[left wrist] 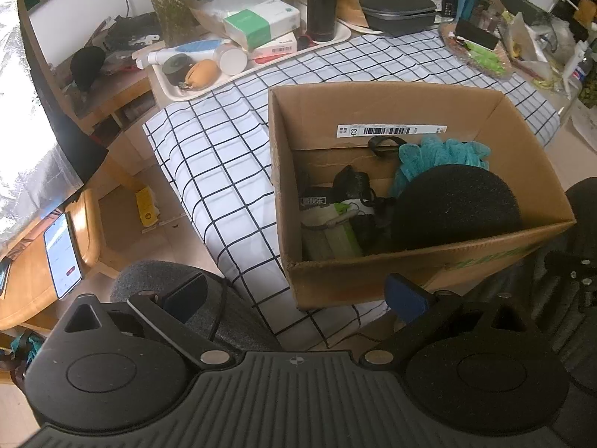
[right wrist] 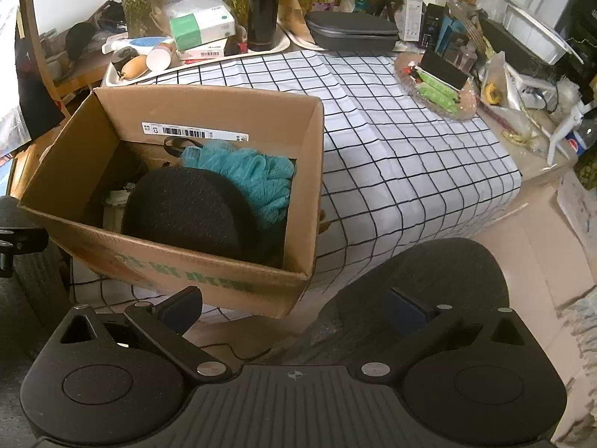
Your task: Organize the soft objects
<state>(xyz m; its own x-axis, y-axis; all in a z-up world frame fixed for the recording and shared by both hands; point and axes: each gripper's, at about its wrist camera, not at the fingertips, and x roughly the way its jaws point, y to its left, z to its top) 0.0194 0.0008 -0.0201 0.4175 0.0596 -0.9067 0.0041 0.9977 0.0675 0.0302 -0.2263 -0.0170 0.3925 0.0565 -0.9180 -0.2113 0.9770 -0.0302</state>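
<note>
Sitting inside the box (right wrist: 238, 272), a black foam pad (right wrist: 190, 209) and teal pouf (right wrist: 250, 175) look sorted already; the checked cloth (right wrist: 403, 171) shows nothing soft left. Left gripper (left wrist: 298, 295) and right gripper (right wrist: 294, 310) hover spread, holding nothing.

Black foam pad (right wrist: 190, 209) fills the open box (right wrist: 179, 257).

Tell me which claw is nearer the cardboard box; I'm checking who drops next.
Hard to call; neither is clearly nearer. The left claw sits open just short of the cardboard box, toward its left corner; the right claw sits open short of its right corner.
</note>
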